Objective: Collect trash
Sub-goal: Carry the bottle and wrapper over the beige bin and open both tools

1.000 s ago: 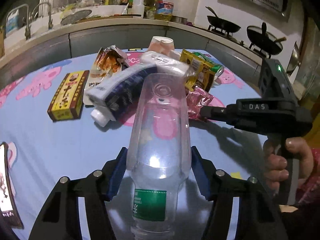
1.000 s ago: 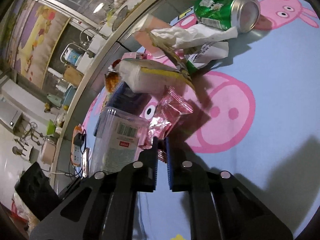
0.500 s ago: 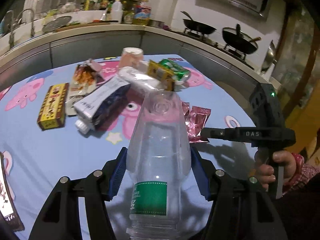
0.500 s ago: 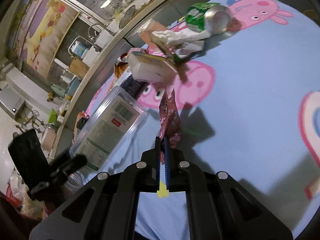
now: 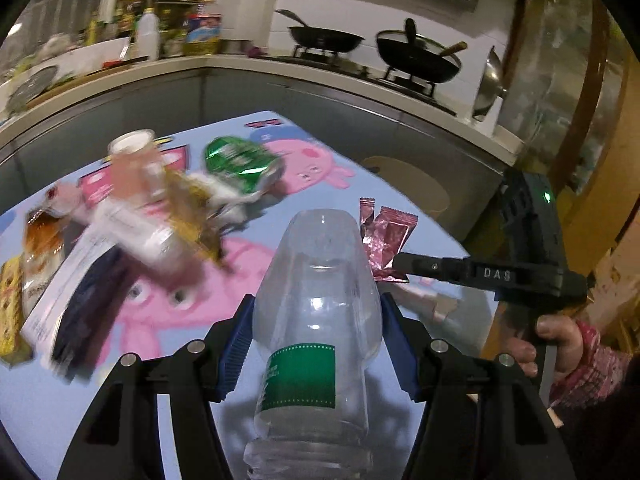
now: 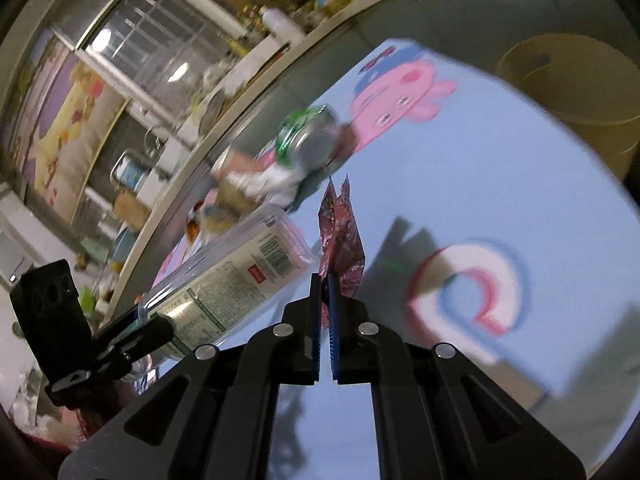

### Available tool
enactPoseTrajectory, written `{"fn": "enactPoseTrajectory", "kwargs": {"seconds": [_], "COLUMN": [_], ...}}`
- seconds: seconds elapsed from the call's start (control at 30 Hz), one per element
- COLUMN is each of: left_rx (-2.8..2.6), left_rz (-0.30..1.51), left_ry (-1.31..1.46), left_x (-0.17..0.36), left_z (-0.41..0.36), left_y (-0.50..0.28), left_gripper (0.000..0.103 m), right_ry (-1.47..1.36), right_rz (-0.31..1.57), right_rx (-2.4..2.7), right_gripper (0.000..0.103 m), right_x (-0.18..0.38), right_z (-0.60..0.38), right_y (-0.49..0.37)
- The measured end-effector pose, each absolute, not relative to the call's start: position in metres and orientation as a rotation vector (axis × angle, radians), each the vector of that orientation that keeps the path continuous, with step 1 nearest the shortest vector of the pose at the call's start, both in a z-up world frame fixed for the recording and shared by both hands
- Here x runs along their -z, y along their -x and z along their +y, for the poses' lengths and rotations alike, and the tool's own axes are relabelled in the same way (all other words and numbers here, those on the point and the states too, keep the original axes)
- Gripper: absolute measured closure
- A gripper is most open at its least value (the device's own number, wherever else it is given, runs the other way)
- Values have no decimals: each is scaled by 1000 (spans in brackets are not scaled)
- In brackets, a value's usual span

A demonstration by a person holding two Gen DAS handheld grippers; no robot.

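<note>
Two items are lifted off the bench (image 5: 404, 216): left hand-held gripper (image 5: 316, 344) clamps a clear bottle (image 5: 316, 320), right hand-held gripper (image 6: 325, 292) pinches pink wrappers (image 6: 340, 240). Carry step; next probably a drop into the yellowish bin (image 6: 576, 88) past the far bench corner.

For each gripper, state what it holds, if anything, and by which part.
Left gripper: clear plastic bottle, clamped across its body. Right gripper: pink foil wrappers, pinched at their lower edge.

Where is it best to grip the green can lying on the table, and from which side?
Probably across the round body of the green can, coming from above. It lies on its side, its silver end facing the table's open part, with crumpled white trash against its other side.
</note>
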State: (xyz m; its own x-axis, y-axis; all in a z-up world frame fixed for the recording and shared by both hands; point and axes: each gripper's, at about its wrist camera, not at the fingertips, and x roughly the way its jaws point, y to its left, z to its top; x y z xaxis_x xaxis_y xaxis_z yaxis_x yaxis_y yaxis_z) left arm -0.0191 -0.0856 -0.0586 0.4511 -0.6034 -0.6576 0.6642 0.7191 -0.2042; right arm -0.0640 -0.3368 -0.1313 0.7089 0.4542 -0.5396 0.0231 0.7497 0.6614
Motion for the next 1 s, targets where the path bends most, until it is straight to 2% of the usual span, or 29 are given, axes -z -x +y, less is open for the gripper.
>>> {"fn": "enactPoseTrajectory", "kwargs": {"seconds": [0.53,0.9,0.93,0.97,1.0], "left_rx": [971,990,983,974,946], "left_rz": [780,817,818,819,814], "left_ry": [-136,-217,-223,-232,-253], "left_x": [49,70,74,77,79], "left_z": [-269,-371,-376,-381,-385], "left_y": [-58,-90,-92,-93,-93], "left_gripper": [41,41,40,34,18], "right_ry": [-734,-706,-688,-678,-673], "right_rz": [579,599,627,644,657], "right_rx": [61,179,184,188,192], "right_gripper": [100,99,96,93,77], "right_x": [132,151,155,158,160], "right_z": [-486,-555,-557,-559,-558], "right_y": [50,30,25,24,22]}}
